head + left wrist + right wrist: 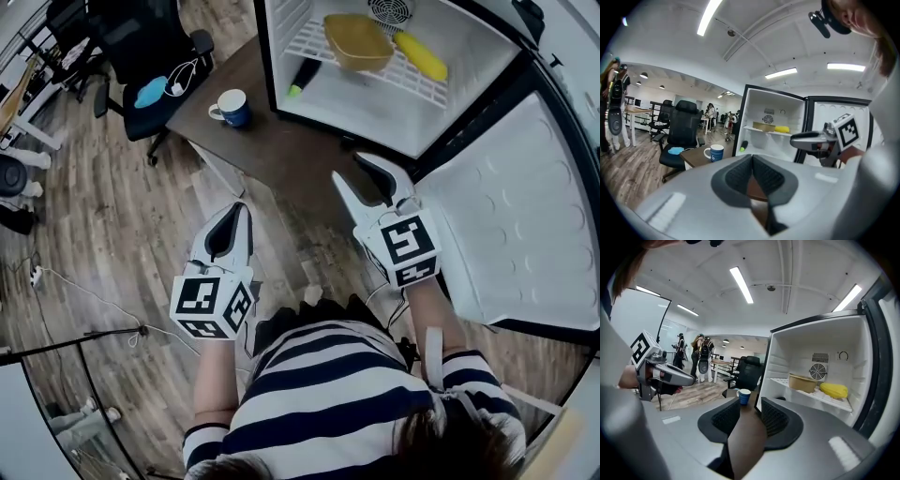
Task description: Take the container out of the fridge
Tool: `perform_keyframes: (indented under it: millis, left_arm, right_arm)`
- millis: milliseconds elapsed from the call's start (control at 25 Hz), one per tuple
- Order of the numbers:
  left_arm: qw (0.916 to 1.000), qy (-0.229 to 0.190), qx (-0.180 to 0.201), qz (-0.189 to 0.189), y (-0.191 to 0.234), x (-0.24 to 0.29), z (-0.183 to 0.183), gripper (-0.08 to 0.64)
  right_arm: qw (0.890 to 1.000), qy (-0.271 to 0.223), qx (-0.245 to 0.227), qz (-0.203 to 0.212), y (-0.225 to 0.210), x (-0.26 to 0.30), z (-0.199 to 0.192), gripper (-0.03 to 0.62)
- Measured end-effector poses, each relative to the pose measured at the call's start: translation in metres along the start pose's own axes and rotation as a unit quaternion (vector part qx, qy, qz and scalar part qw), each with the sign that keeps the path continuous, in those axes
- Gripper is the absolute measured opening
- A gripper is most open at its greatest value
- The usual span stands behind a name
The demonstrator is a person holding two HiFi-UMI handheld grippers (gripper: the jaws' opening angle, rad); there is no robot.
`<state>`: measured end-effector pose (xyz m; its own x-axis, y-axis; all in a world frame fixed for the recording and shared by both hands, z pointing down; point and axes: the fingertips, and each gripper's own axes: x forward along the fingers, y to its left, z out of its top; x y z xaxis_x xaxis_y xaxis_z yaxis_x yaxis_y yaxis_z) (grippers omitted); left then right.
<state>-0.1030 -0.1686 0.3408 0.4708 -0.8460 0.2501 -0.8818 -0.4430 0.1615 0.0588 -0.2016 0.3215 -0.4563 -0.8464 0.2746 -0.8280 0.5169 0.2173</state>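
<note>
While both tools were held out in front of the open fridge (473, 58), the container (357, 41), a tan tub, sat up on the white wire shelf (309, 37) inside, well apart from either tool. It had a yellow thing (420, 55) just beside it on the same shelf, and a dark thing with a green tip (302, 77) lay lower down on the fridge floor. The left tool (241, 210) had its jaws pressed together with nothing in them, and it was hanging low over the wood floor (112, 234), off the bench edge. The right tool (348, 168) was spread, nothing pinched, and all you could see through the gap was brown bench (281, 141). It was pointed at the fridge opening, right next to the swung-out door (525, 206). A blue mug (232, 107) stood on the bench just left of the fridge, with a black office chair (141, 47) beyond it.
</note>
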Motion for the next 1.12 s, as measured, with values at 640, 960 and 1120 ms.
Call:
perform_keyframes:
  millis: [640,960,1120]
  left_arm:
    - [0.9949,-0.001,0.027,-0.097,0.031,0.113,0.052,0.0]
    - [0.9865,0.008,0.054,-0.154,0.053,0.159,0.074,0.0]
    - [0.9819,0.007,0.056,-0.181,0.06,0.177,0.082,0.0]
  right_arm:
    - [0.996,0.003,-0.04,-0.082,-0.076,0.076,0.044,0.133]
    - [0.987,0.02,-0.071,-0.145,-0.117,0.121,0.069,0.133]
    - [0.98,0.041,-0.097,-0.166,-0.132,0.137,0.072,0.133]
